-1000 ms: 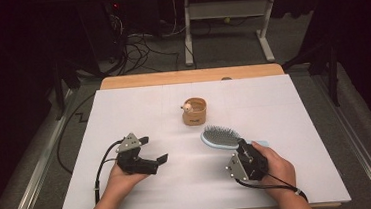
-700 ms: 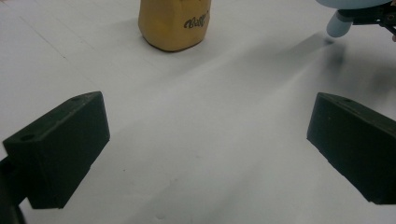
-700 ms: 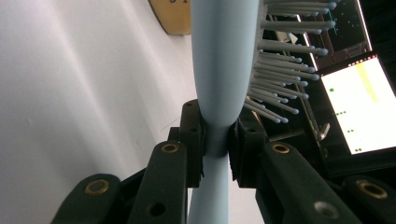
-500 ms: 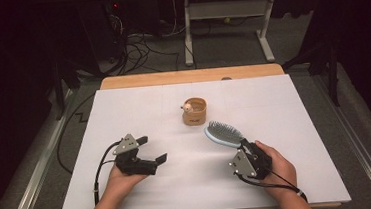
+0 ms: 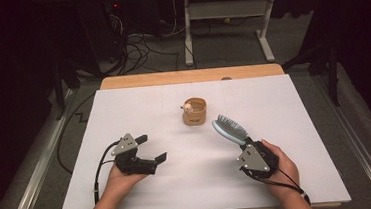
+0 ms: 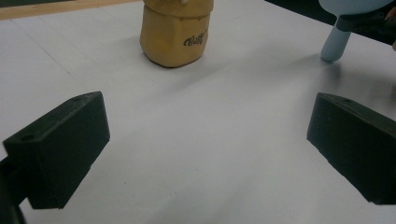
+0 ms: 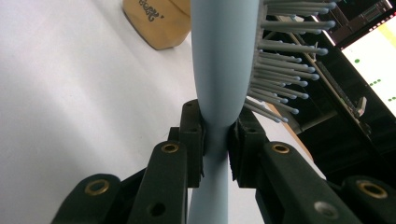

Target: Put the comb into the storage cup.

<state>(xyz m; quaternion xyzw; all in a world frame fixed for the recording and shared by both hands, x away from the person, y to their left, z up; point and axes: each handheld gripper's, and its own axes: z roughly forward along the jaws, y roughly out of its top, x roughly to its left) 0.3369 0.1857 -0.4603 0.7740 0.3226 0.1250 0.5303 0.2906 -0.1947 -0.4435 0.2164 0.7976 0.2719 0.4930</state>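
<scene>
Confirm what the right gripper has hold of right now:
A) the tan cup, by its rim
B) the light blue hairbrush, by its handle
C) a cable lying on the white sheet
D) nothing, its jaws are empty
B: in the right gripper view the right gripper is clamped on the narrow handle of the light blue hairbrush, bristles off to one side, while the tan cup stands apart on the table.

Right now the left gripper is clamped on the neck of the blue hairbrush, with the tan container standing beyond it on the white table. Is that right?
Not quite: the right gripper is the one clamped on the blue hairbrush, as the right gripper view shows. The left gripper stands open with nothing between its jaws. The tan container does stand beyond on the white table.
</scene>
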